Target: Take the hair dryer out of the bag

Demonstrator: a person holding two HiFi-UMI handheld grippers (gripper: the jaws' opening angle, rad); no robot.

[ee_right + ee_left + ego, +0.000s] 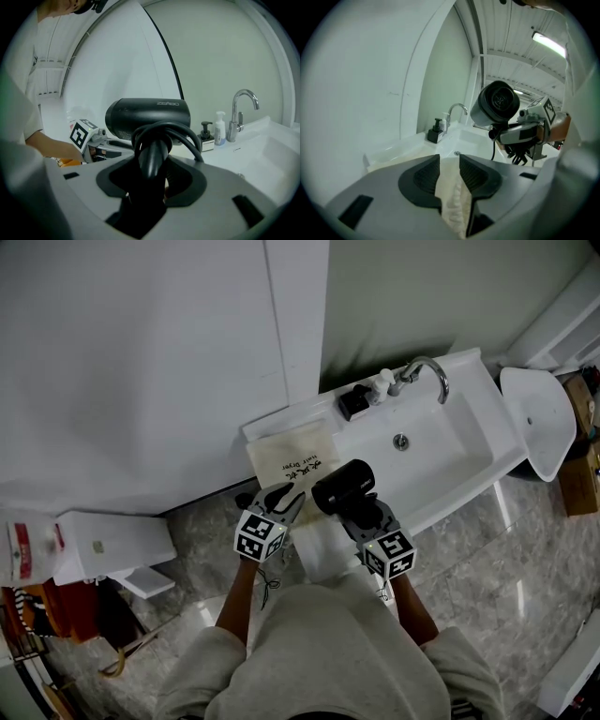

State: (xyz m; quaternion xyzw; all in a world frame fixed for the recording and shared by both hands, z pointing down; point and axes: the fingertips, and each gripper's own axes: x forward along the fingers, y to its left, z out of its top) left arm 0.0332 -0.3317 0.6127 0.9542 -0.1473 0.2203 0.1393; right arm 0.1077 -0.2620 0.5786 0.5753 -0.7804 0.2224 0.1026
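Observation:
A black hair dryer [342,486] hangs in the air over the counter's near edge, its cord looped round the handle. My right gripper [361,512] is shut on that handle, which fills the jaws in the right gripper view, with the dryer's barrel [147,117] just above my right gripper [154,173]. The cream cloth bag [292,457] lies flat on the counter left of the sink. My left gripper [286,501] is at the bag's near edge. In the left gripper view its jaws stand apart, with a fold of the bag [452,197] loose between them, and the dryer [499,101] hangs up on the right.
A white sink [441,442] with a chrome faucet [427,371] takes the counter's right part. A black pump bottle [354,401] and a small white bottle [382,382] stand behind it. White wall panels rise at the left, and a white bin [103,545] stands on the marble floor.

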